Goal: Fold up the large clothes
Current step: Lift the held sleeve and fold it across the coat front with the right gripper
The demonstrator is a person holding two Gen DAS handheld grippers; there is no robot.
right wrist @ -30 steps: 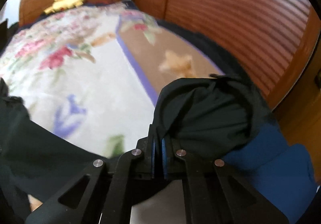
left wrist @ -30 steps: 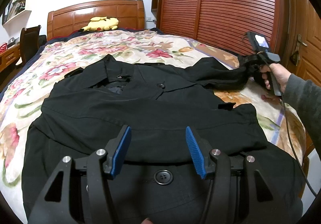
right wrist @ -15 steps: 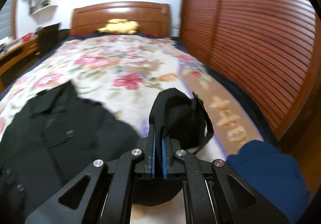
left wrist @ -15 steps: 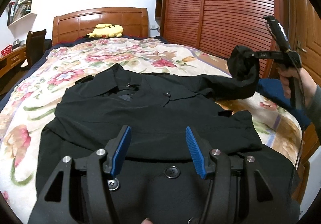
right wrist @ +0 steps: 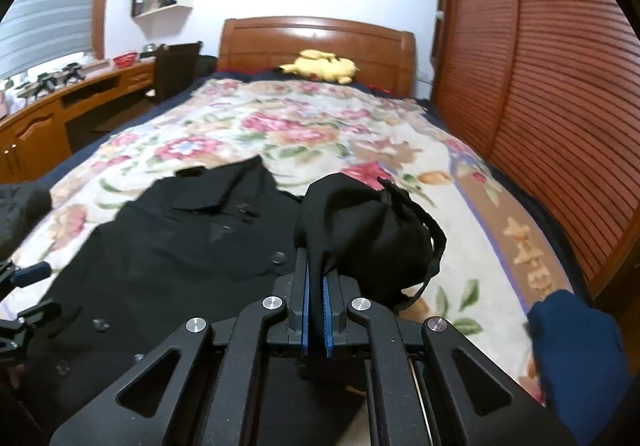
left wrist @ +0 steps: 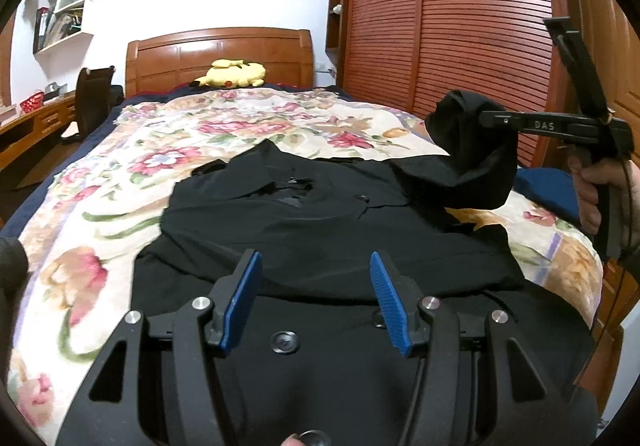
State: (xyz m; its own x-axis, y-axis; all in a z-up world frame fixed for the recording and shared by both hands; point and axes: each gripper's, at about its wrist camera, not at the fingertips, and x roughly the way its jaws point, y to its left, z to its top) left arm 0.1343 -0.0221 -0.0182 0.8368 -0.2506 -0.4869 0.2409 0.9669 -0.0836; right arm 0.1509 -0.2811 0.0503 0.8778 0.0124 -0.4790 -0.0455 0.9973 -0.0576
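Observation:
A black buttoned coat (left wrist: 320,242) lies front up on the floral bedspread (left wrist: 120,230), collar toward the headboard. My left gripper (left wrist: 316,274) hovers open above its lower front, nothing between the blue pads. My right gripper (right wrist: 316,278) is shut on the cuff end of the coat's sleeve (right wrist: 368,230), which bunches up over the fingers. In the left wrist view that sleeve (left wrist: 468,150) hangs lifted off the bed from the right gripper (left wrist: 486,120), held by a hand (left wrist: 588,190) at the right. The coat body (right wrist: 168,246) spreads left of the right gripper.
A yellow plush toy (left wrist: 234,74) sits by the wooden headboard (left wrist: 220,54). Slatted wardrobe doors (left wrist: 460,26) run along the right side. A desk (right wrist: 60,114) and chair (left wrist: 94,98) stand left of the bed. Blue cloth (right wrist: 576,350) lies at the bed's right edge.
The right gripper has lifted the sleeve off the bed and swung it up and inward toward the coat body. The left gripper has drawn back and risen a little.

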